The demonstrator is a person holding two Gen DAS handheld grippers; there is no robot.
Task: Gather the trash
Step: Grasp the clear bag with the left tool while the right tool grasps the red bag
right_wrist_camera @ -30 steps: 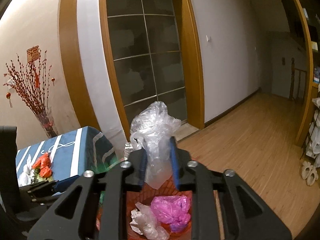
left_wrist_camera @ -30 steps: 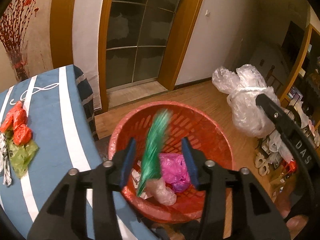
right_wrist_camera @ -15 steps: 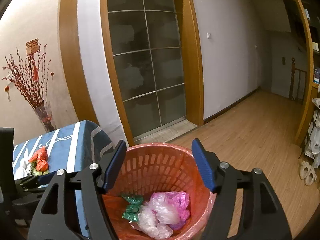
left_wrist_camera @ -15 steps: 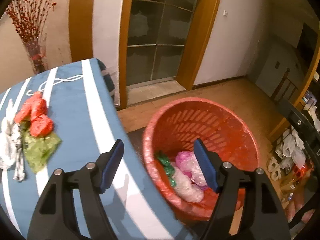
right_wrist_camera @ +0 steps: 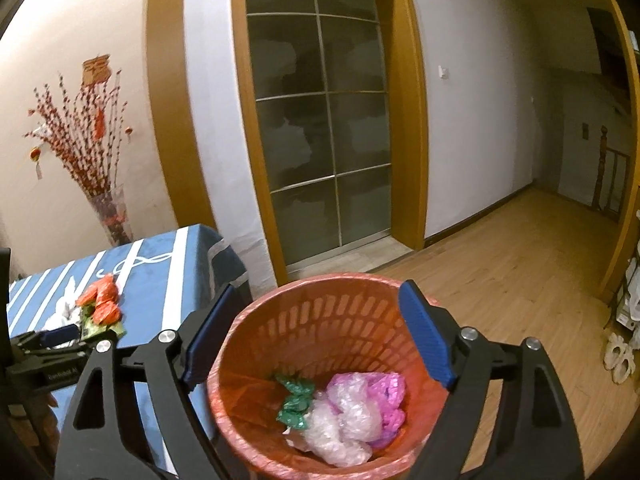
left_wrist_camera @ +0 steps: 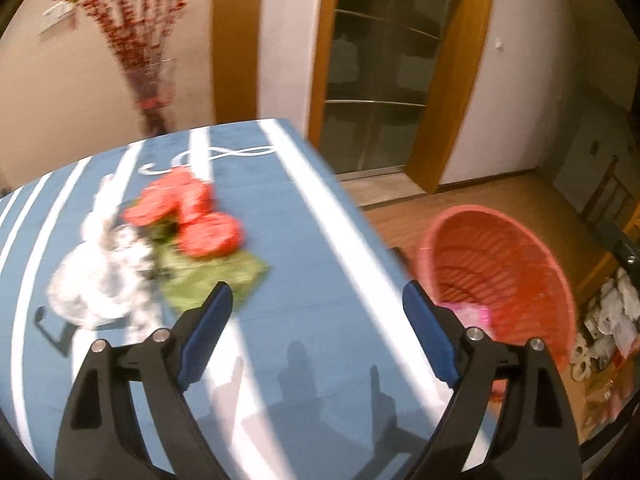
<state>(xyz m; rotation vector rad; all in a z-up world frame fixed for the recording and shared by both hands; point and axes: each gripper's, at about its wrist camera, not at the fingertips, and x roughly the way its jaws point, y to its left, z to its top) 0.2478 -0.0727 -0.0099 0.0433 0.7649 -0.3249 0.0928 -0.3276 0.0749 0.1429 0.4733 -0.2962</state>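
Ahead-left of your left gripper (left_wrist_camera: 316, 312): remaining trash.
You're hovering both wide-apart and empty; bring the left over the green wrapper (left_wrist_camera: 216, 276), keeping your right gripper (right_wrist_camera: 316, 328) above the basket (right_wrist_camera: 320, 320).

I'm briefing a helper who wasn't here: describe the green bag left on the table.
On the blue striped table lies a small trash pile. The flat olive-green bag sits at its near edge, under the red bags and right of the white one: it's the pile's only green piece.
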